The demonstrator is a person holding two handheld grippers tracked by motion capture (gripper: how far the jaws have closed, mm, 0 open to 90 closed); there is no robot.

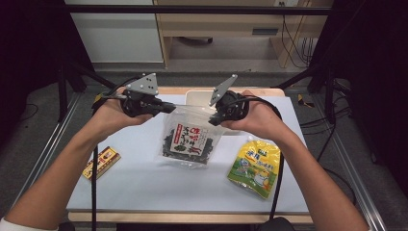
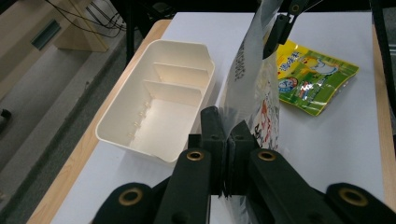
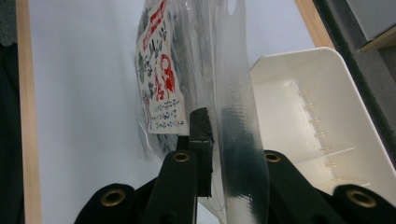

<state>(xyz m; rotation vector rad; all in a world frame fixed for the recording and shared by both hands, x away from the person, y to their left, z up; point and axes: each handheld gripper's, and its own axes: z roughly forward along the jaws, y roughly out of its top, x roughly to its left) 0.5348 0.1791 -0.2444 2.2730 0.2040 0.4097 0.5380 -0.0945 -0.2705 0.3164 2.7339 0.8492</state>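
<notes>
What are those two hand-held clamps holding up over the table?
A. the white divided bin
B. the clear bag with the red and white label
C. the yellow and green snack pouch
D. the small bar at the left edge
B: the left gripper and the right gripper each pinch a top corner of the clear bag; the yellow pouch lies flat on the table.

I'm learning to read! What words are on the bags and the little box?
Clear bag: red and black writing on its white label, too blurred to read.
Yellow bag: blue writing near the top, too small to read.
Little box: dark print on yellow, too small to read.
White tray: no writing.
</notes>
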